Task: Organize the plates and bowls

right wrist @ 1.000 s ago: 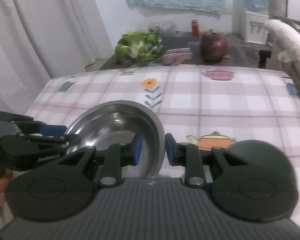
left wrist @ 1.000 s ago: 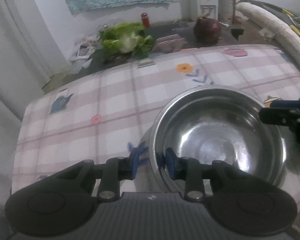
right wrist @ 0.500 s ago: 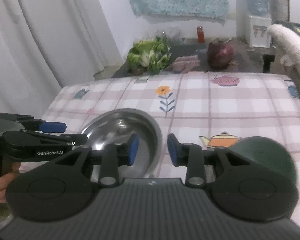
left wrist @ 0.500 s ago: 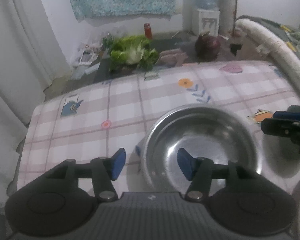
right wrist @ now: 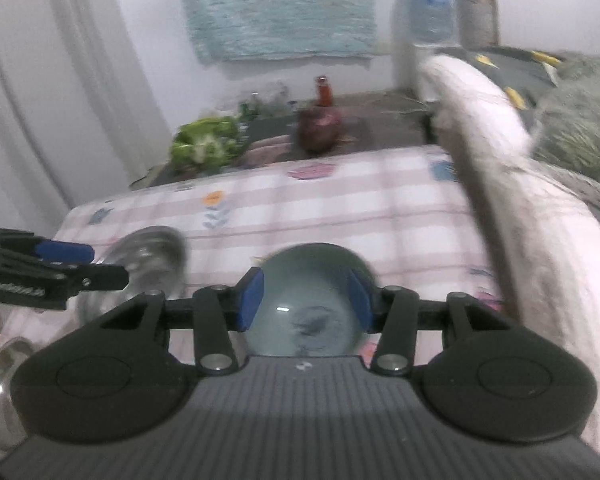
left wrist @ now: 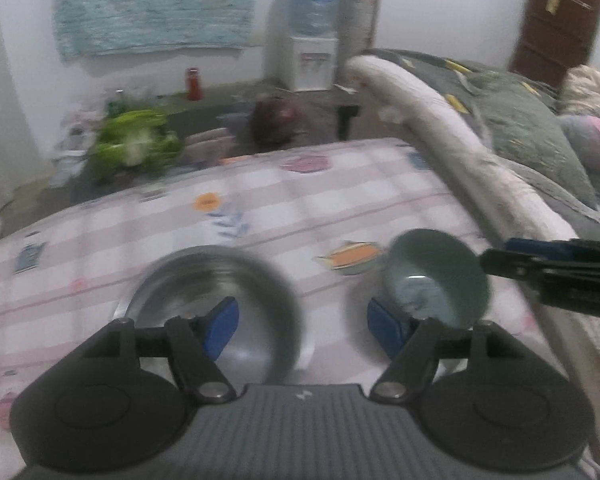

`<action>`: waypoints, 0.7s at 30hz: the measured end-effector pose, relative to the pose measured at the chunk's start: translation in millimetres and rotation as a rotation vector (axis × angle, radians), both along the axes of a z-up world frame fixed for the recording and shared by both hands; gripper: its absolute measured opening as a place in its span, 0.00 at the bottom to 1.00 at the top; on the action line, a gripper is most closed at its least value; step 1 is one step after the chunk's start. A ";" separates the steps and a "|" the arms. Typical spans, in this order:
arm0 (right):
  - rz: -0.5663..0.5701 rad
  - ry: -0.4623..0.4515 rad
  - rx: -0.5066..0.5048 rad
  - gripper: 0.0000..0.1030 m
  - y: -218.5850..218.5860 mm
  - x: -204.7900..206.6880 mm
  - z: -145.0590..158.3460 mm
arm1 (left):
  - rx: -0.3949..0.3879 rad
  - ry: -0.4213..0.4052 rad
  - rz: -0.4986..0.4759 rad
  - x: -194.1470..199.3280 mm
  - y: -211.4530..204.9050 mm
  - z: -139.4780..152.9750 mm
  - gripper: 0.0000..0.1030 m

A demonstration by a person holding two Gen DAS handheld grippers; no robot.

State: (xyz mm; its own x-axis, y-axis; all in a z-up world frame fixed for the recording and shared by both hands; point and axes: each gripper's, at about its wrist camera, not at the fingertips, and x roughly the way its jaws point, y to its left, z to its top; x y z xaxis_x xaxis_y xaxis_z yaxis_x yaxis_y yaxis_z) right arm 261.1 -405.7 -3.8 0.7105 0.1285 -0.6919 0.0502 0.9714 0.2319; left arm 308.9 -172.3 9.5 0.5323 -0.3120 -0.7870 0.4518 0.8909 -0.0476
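A steel bowl (left wrist: pixel 216 300) sits on the checked tablecloth (left wrist: pixel 300 200); it also shows in the right wrist view (right wrist: pixel 148 256). A green ceramic bowl (left wrist: pixel 436 276) stands to its right, seen from above in the right wrist view (right wrist: pixel 308 308). My left gripper (left wrist: pixel 302 324) is open and empty, above the gap between the two bowls. My right gripper (right wrist: pixel 304 300) is open, its blue pads (right wrist: pixel 250 300) straddling the green bowl from above. Both views are blurred.
A second steel dish (right wrist: pixel 4 376) lies at the table's near left. A folded blanket roll (left wrist: pixel 440 128) and bedding (left wrist: pixel 532 120) border the table's right side. Greens (left wrist: pixel 132 144), a dark round object (left wrist: pixel 276 120) and a red bottle (left wrist: pixel 193 84) sit beyond the far edge.
My left gripper let go of the steel bowl's rim, opened wide and swung right. My right gripper opened and moved right over the green bowl.
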 end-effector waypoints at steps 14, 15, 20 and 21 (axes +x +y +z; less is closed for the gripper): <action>-0.029 0.086 0.121 0.30 -45.8 20.7 -54.5 | 0.061 0.128 -0.003 25.9 -88.3 -52.8 0.39; -0.026 0.090 0.127 0.26 -46.3 22.4 -56.6 | 0.062 0.136 -0.002 26.6 -90.5 -55.2 0.36; 0.001 0.104 0.164 0.13 -48.5 28.3 -65.4 | 0.079 0.139 0.008 26.0 -97.2 -60.5 0.21; 0.003 0.102 0.162 0.13 -47.9 28.4 -65.5 | 0.086 0.135 0.009 25.6 -98.3 -60.6 0.21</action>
